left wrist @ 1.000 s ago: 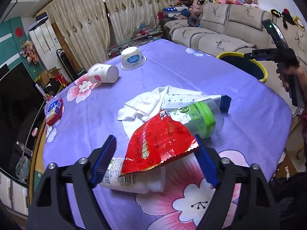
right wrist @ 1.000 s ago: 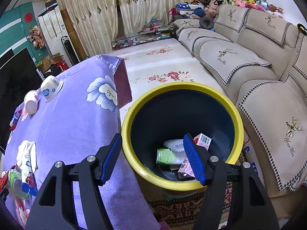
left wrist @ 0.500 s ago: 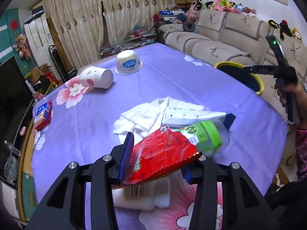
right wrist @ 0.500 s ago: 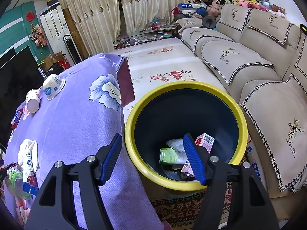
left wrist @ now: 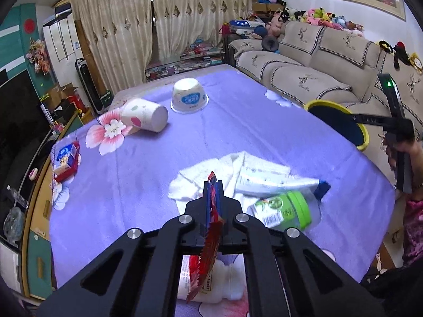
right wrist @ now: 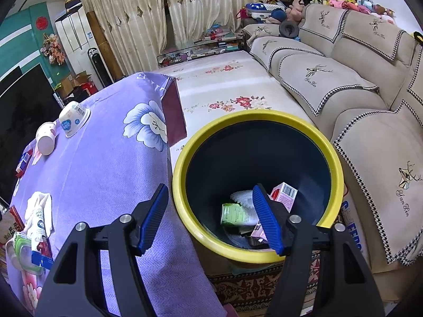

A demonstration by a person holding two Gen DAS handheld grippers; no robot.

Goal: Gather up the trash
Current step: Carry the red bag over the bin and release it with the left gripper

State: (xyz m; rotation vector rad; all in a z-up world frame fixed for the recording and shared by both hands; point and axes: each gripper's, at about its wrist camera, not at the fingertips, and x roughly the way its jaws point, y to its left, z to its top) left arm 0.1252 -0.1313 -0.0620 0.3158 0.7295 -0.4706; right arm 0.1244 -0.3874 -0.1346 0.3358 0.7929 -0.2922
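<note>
My left gripper (left wrist: 212, 189) is shut on a red snack wrapper (left wrist: 208, 253), pinched flat between the blue pads and lifted a little above the purple tablecloth (left wrist: 238, 132). Under it lies a white bottle (left wrist: 211, 285). Just beyond are a white cloth (left wrist: 211, 174), a white tube (left wrist: 277, 183) and a green-lidded jar (left wrist: 290, 210). My right gripper (right wrist: 211, 220) stands open with nothing between its fingers, hovering over the rim of the yellow bin (right wrist: 333, 158), which holds several cartons. The right gripper's body (left wrist: 396, 126) shows at the right edge of the left wrist view.
A tipped paper cup (left wrist: 145, 115), an upturned bowl (left wrist: 189, 99) and a small red box (left wrist: 66, 159) lie farther off on the table. A beige sofa (right wrist: 343, 79) stands behind the bin (left wrist: 341, 121). A TV cabinet runs along the left.
The left jaws have closed onto the red wrapper, folding it flat, and the gripper has risen a little with it. The right gripper has stayed put over the bin.
</note>
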